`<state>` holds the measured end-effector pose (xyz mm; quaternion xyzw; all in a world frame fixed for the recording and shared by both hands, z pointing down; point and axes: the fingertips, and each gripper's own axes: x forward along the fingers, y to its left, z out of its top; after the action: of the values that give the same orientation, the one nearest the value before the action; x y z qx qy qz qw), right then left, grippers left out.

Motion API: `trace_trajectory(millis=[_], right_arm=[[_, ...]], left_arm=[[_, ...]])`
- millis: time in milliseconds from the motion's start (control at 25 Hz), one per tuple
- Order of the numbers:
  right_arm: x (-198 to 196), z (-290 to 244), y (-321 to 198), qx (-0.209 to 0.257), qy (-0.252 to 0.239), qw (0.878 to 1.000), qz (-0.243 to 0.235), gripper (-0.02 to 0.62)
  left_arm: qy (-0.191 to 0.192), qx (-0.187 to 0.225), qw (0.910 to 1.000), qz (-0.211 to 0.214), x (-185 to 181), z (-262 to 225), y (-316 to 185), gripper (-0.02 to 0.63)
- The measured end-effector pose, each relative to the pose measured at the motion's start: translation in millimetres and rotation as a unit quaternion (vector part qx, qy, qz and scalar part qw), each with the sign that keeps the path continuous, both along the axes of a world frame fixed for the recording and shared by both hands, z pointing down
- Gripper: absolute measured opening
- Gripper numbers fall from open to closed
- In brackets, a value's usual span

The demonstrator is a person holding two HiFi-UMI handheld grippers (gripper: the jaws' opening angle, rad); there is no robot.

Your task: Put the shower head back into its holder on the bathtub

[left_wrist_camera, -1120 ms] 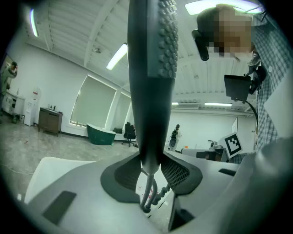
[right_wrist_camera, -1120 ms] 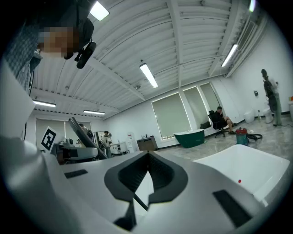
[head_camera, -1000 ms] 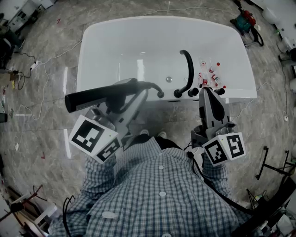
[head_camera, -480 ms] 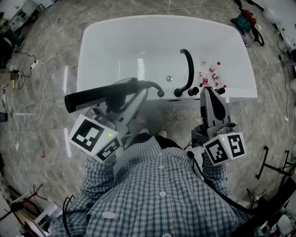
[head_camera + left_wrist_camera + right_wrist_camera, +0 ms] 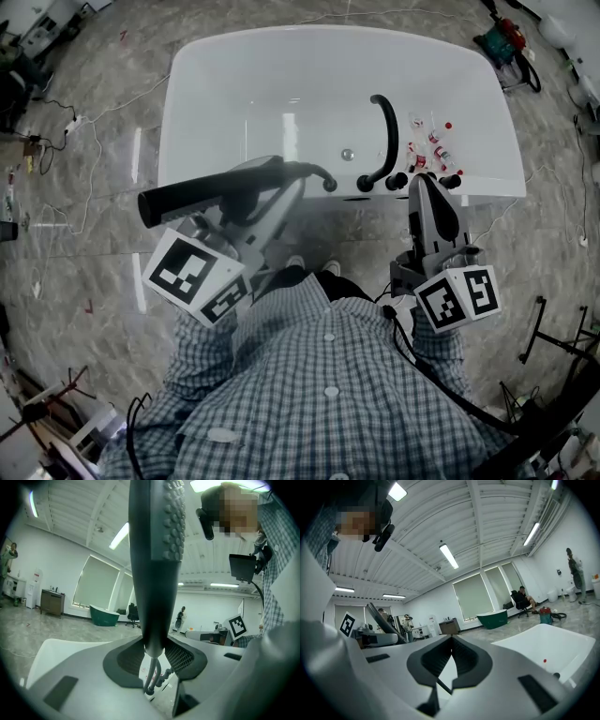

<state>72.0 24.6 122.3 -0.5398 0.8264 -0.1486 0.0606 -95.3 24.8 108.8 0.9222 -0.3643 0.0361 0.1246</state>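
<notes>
Head view: left gripper [image 5: 279,190] clamps shower head [image 5: 192,196]

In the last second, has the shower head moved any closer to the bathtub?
No. The shower head ends as near the black faucet knob on the bathtub rim as before; the whole view shifted.

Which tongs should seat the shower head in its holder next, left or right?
Left. The left tongs are shut on the shower head, beside the black fittings on the bathtub rim. The right tongs are shut and empty, so using them would probably need a handover.
</notes>
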Motion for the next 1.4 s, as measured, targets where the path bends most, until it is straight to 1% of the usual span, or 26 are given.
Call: trace_trajectory(millis=[640, 1400], right_arm=[[-7.7, 11.5, 1.6, -0.017, -0.004, 1.000, -0.008, 0.011], [-13.7, 39.7, -0.3, -0.048, -0.005, 0.999, -0.019, 0.012]], left_arm=[[-0.009, -0.017, 0.9998, 0.001, 0.4, 14.4, -2.1, 0.140], [-0.022, -0.048, 0.9986, 0.007, 4.5, 53.0, -2.3, 0.140]])
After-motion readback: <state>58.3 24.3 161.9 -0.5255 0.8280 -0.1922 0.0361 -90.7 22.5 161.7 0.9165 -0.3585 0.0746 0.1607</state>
